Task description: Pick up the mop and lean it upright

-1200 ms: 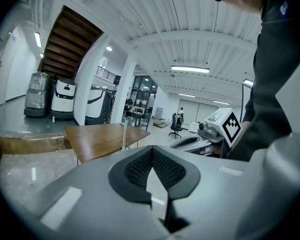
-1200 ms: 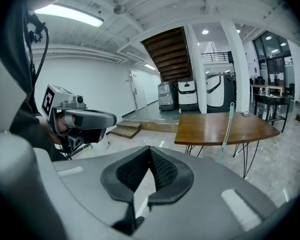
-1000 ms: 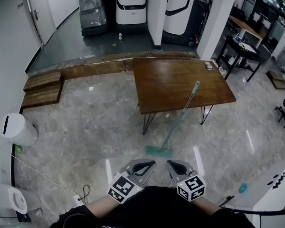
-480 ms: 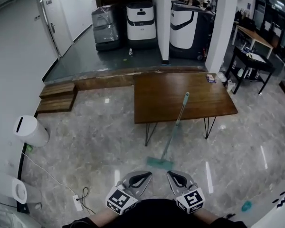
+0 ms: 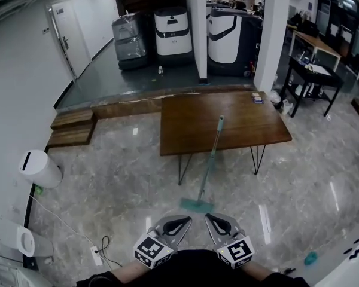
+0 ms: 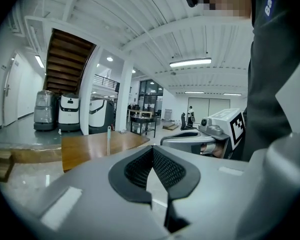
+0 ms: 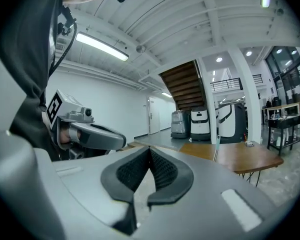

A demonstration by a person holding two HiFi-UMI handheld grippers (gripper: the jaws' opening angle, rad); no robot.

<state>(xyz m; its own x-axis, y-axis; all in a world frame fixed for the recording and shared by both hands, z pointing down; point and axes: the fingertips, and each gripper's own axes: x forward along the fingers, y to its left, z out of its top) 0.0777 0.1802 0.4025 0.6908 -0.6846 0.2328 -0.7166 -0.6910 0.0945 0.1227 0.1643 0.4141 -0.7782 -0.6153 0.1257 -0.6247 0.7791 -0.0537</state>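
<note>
The mop [image 5: 207, 160] stands propped against the near edge of the brown table [image 5: 251, 124]. Its green head [image 5: 196, 205] sits on the polished floor [image 5: 107, 178] and the upper end of its handle crosses the tabletop, which is how the task wants it to end up. Over the last second it has kept that lean, with the head planted on the same patch of floor before the table. What has shifted is the outlook. The head view has swung a little and lifted, so the back of the room shows more fully and the handle now crosses the table nearer its middle than its right side. That is probably only the person's changed standpoint, though from this far off a small slide of the handle cannot be ruled out. The left gripper [image 5: 182, 222] and right gripper [image 5: 214, 221] are held low against the person's body, side by side and well apart from the mop, as they were a second ago. In each gripper view the ribbed pads [image 6: 165, 169] are pressed together at the tips with nothing between them. So neither tool bears on the mop, and the lean holds by itself. The scene fits a mop just set against the table, or one standing there with the person facing it.
</note>
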